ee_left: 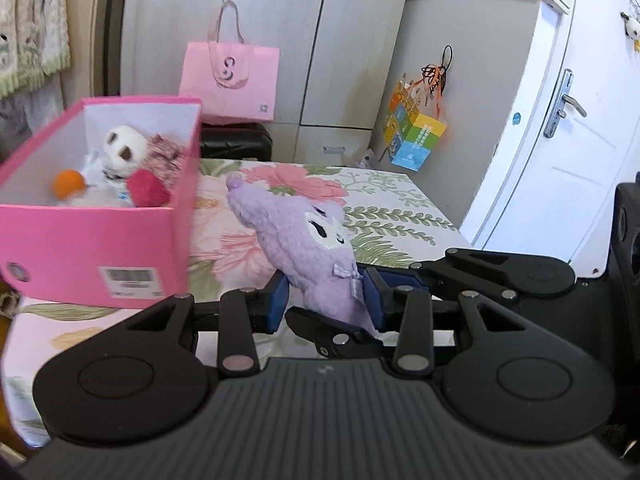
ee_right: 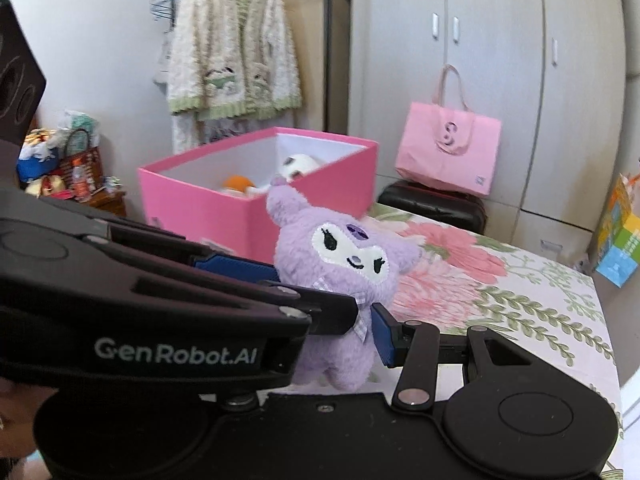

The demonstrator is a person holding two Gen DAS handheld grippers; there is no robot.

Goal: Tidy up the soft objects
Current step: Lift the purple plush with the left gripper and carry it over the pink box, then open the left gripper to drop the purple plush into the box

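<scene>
A purple plush toy (ee_left: 316, 248) with a white face hangs above the floral bedspread (ee_left: 400, 216). My left gripper (ee_left: 325, 302) is shut on its body just below the bow. My right gripper (ee_right: 332, 340) grips the same plush (ee_right: 340, 264) from the other side; its right blue pad (ee_right: 383, 336) presses the toy's flank, while its left finger is hidden behind the left gripper's black frame. The open pink box (ee_left: 92, 248) stands to the left on the bed. It holds a white plush (ee_left: 120, 148), an orange ball (ee_left: 68, 184) and a red soft piece (ee_left: 148, 190).
A pink paper bag (ee_left: 230, 80) sits on a black case (ee_left: 236, 142) by the grey wardrobe. A colourful bag (ee_left: 416, 136) hangs at the right, near a white door (ee_left: 560, 160). A fluffy cardigan (ee_right: 232, 48) hangs behind the box, beside a cluttered stand (ee_right: 68, 168).
</scene>
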